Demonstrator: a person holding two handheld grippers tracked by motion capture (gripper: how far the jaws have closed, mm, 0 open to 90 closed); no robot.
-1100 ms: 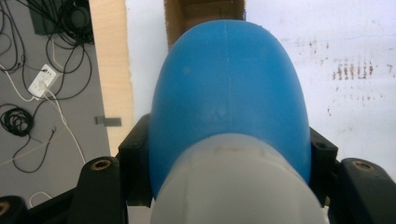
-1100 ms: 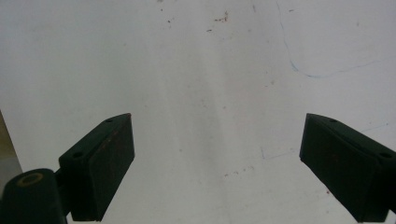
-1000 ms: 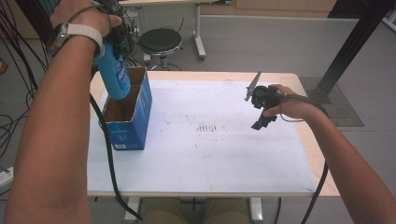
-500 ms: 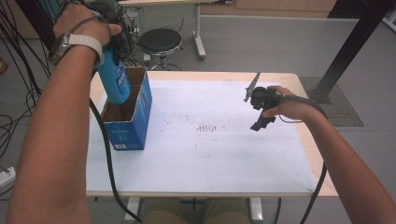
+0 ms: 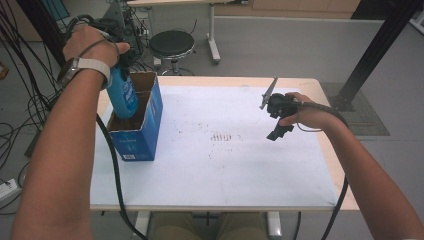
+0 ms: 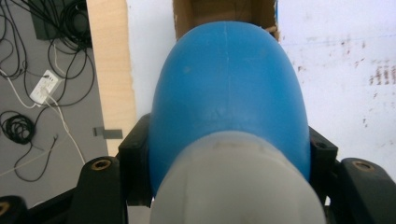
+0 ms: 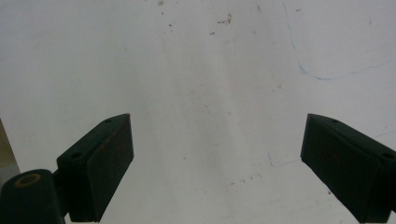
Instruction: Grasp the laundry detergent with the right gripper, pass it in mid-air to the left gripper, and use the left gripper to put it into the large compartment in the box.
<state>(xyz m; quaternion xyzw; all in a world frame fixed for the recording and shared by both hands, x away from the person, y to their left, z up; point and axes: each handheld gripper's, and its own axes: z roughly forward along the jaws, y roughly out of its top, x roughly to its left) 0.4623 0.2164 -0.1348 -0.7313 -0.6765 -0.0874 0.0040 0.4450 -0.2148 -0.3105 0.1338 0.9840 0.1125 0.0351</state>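
Note:
A blue bottle (image 5: 124, 96) with a pale top (image 6: 236, 186) hangs upright, its lower end inside the open blue cardboard box (image 5: 142, 137) at the table's left. My left gripper (image 5: 121, 67) is shut on the bottle's upper part; in the left gripper view the bottle (image 6: 229, 88) sits squeezed between the jaws of that gripper (image 6: 229, 161), with the box's brown inside (image 6: 219, 11) beyond it. My right gripper (image 5: 275, 132) hovers open over the white sheet (image 5: 225, 165) at the right; nothing lies between the jaws of the right gripper (image 7: 217, 163).
The white sheet (image 7: 210, 70) covers most of the wooden table (image 5: 327, 145) and carries faint dark smudges (image 5: 223, 136) at its middle. A stool (image 5: 171, 44) and cables (image 5: 20, 95) lie on the floor beyond and left of the table.
My left hand has come down with the blue bottle, whose lower end now sits deeper in the box. The right hand has stayed in place.

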